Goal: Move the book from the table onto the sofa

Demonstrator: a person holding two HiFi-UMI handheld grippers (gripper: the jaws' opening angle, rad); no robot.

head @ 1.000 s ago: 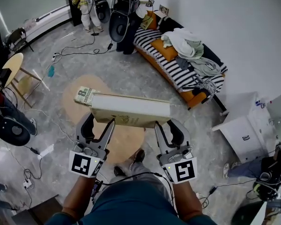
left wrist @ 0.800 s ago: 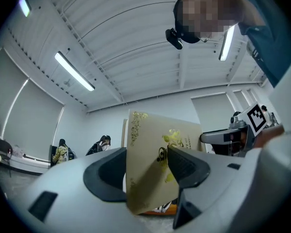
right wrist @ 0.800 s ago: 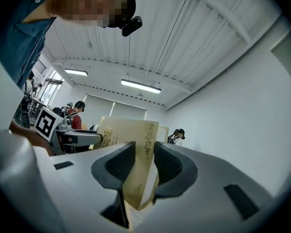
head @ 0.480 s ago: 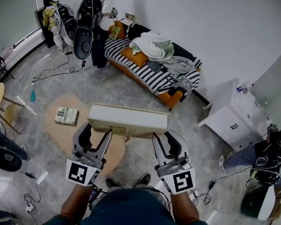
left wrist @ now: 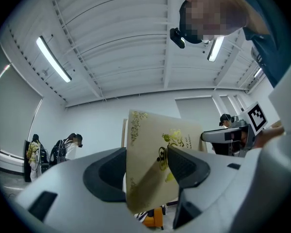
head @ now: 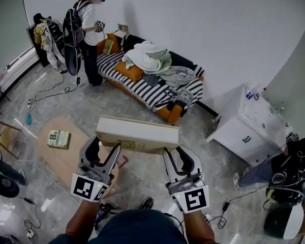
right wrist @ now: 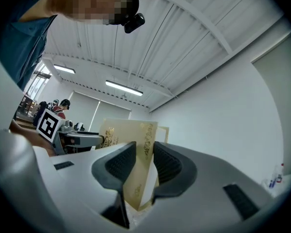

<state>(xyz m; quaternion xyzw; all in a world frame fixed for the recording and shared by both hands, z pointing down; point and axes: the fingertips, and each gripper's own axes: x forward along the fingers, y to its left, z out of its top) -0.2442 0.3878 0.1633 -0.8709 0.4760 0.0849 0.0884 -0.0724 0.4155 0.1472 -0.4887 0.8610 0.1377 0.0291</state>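
A large cream book (head: 137, 132) with gold ornament hangs level in the air between both grippers, above the floor. My left gripper (head: 105, 147) is shut on its left end and my right gripper (head: 173, 152) on its right end. In the left gripper view the book's cover (left wrist: 153, 154) stands between the dark pads (left wrist: 186, 166). In the right gripper view its edge (right wrist: 141, 144) is pinched the same way. The striped sofa (head: 145, 93) with orange cushions lies ahead against the wall. The low wooden table (head: 71, 156) is behind at the left.
A heap of clothes (head: 155, 60) covers much of the sofa. A person (head: 86, 29) stands at its left end. A second small book (head: 58, 139) lies on the table. A white cabinet (head: 244, 133) stands at the right. Cables trail on the floor at the left.
Both grippers have carried the book away from the table and toward the sofa. The table has slid to the left of the view and the sofa now lies straight ahead.
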